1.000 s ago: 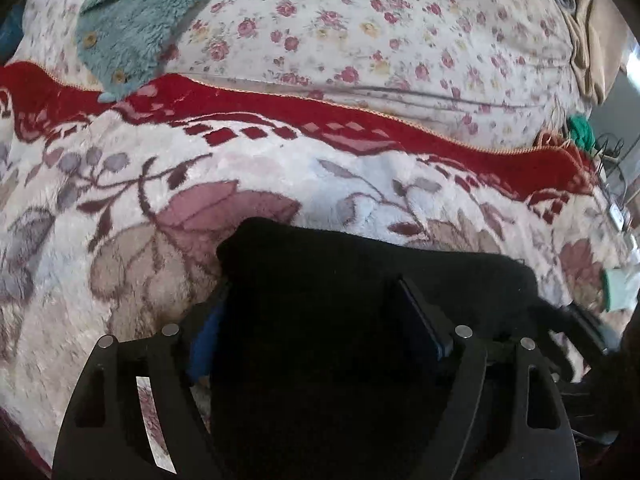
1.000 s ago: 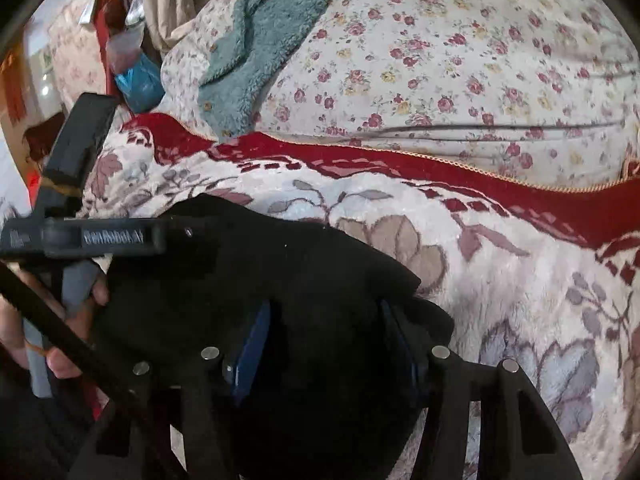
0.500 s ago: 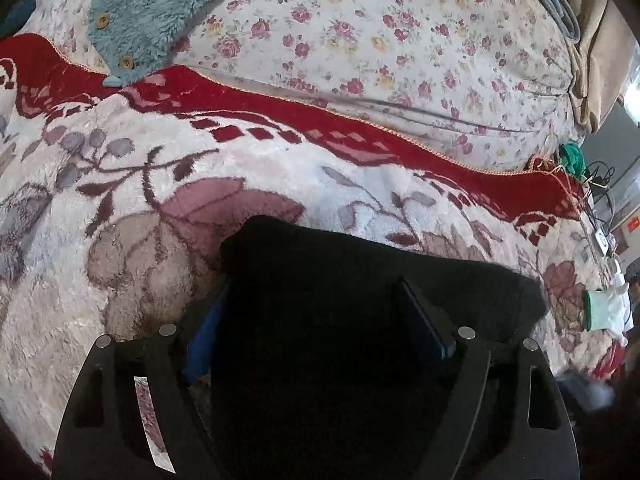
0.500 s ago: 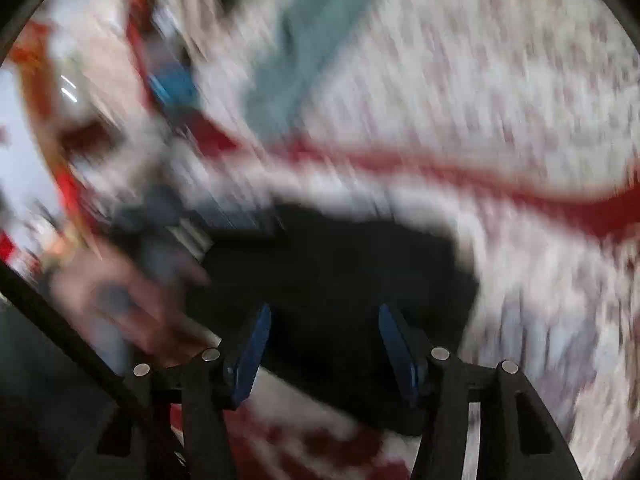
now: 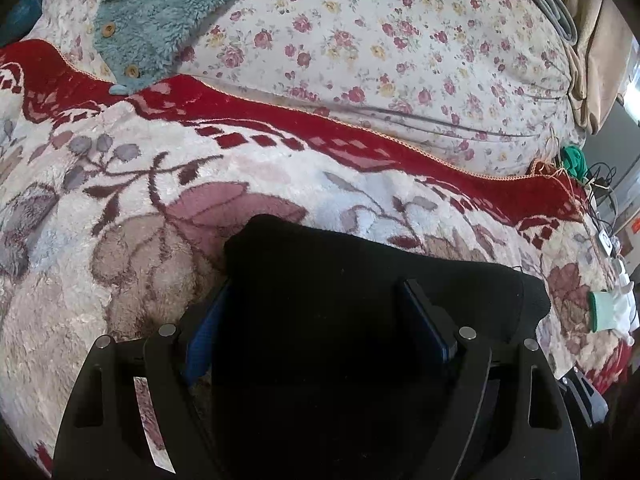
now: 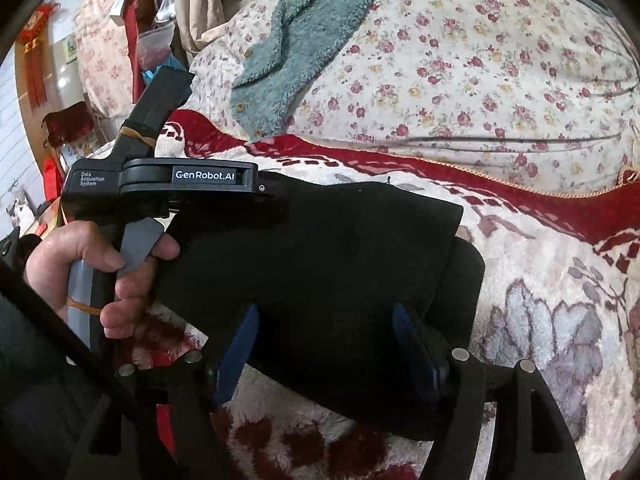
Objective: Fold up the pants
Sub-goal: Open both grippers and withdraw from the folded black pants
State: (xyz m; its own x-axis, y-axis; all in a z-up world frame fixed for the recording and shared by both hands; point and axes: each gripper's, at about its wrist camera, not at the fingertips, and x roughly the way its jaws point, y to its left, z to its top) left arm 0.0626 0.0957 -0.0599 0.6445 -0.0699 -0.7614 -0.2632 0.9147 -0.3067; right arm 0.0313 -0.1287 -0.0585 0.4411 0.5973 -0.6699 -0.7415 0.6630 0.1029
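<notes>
Black pants lie folded thick; right tool just spread open, left tool unclear.

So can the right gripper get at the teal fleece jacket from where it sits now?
Probably yes, though not without travelling. The right gripper has open jaws that have just widened over the black pants. The teal fleece jacket lies well beyond, on the floral quilt, with nothing between but blanket.

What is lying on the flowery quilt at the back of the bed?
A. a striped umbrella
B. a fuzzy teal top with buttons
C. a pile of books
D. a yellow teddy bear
B: a fuzzy teal top with round buttons lies spread on the flowery quilt, beyond the folded black pants.
</notes>
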